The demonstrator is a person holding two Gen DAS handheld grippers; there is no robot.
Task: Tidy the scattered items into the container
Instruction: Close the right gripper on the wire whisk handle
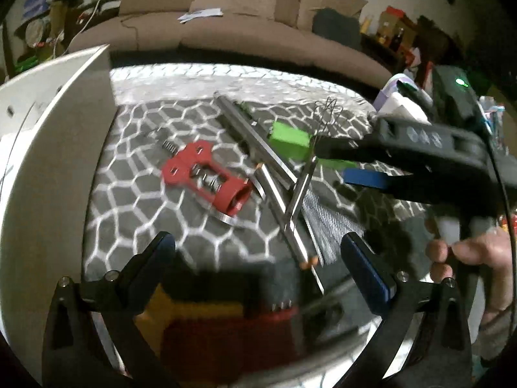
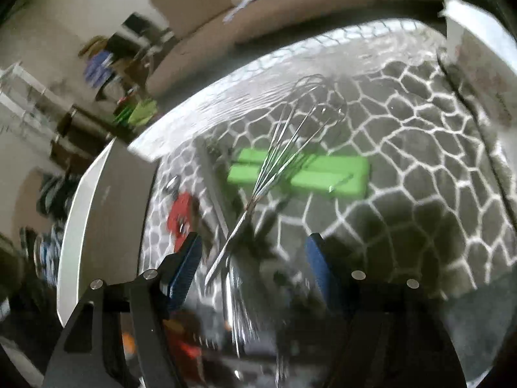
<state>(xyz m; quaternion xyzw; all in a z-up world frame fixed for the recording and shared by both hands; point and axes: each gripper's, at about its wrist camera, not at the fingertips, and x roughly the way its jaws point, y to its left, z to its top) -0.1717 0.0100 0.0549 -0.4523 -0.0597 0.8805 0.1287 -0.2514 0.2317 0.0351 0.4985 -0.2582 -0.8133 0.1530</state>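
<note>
A lived-in home living room is showing here. A brown couch (image 1: 226, 32) is sitting behind a honeycomb-patterned rug (image 1: 135, 200), with cluttered shelves (image 1: 397, 32) standing alongside.

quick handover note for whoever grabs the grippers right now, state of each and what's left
Left gripper: open, empty, over the near edge of the patterned rug.
Right gripper: jaws apart around the whisk handle, pads not pressing on it.
Still on the rug: red tool, green block, metal tongs, whisk.
A shiny rim at the bottom of both views may be the container; too blurred to tell.
Left to do: every item named above.
</note>
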